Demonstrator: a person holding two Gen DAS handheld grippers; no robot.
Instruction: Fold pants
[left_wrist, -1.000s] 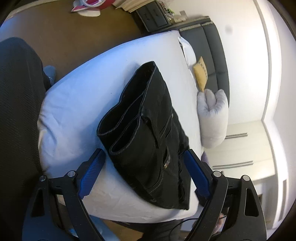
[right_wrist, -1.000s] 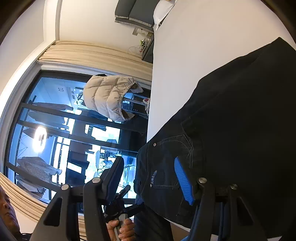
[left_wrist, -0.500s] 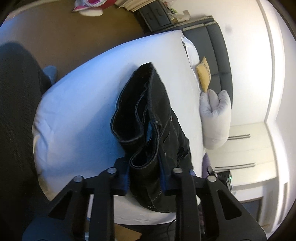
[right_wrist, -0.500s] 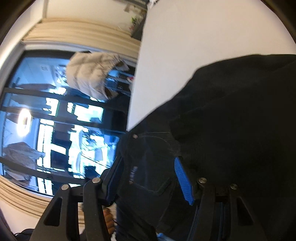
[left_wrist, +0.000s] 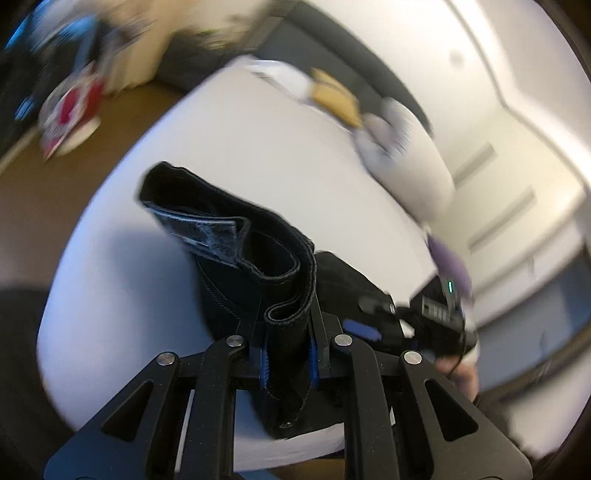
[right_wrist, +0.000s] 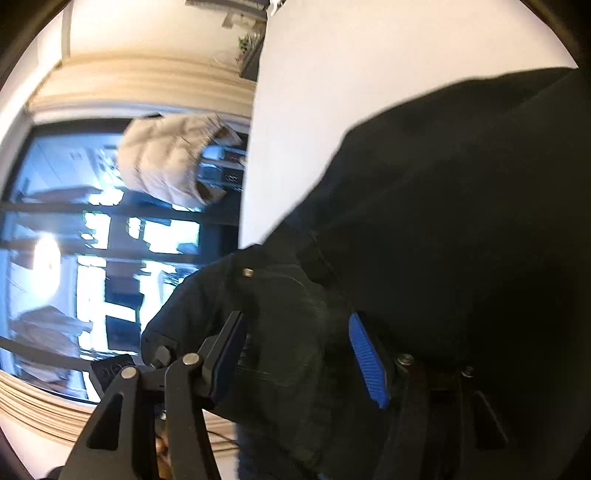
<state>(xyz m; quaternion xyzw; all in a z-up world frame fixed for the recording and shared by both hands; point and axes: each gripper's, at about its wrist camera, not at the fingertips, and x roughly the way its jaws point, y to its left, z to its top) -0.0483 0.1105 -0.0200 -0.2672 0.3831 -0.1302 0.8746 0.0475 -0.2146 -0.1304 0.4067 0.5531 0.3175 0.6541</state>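
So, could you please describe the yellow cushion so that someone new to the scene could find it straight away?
Start from the big white bed filling the left wrist view, with the black pants near its front. At the bed's far edge, against the dark headboard, lies the yellow cushion. It sits between a white pillow and a pale grey one; it alone is yellow.

**White bed with black pants at its near edge**

The bed is covered in a plain white sheet. Black pants lie folded on it near the front edge. At the far end rest a pale rolled pillow and a yellowish cushion, both blurred.
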